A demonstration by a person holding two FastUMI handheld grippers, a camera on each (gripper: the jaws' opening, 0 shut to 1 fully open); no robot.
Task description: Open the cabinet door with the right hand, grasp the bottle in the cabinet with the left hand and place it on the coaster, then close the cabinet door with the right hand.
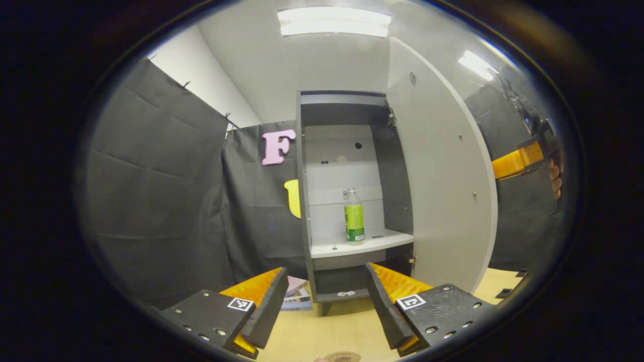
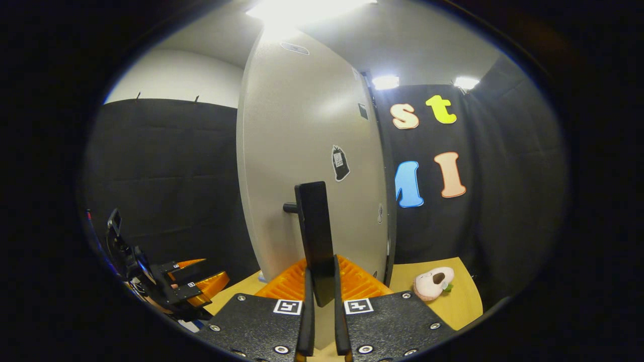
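My right tongs (image 2: 320, 301) are clamped narrow on the black door handle (image 2: 314, 236), both fingers pressing its flat bar. Cabinet door (image 2: 307, 166) is swung open. My left tongs (image 1: 327, 306) are spread wide, nothing between them, low over the table (image 1: 322, 337) facing the cabinet (image 1: 352, 201). Bottle (image 1: 354, 217) stands upright on the cabinet's shelf (image 1: 362, 246), well apart from the left tongs. Coaster (image 1: 342, 357) barely peeks in at the table's near edge.

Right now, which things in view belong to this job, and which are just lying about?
Job:
- cabinet door, open
- door handle, right tool shut on it
- bottle, upright on the cabinet shelf
- left tool, open

Lying about:
- plush toy on the table
- booklets beside the cabinet foot
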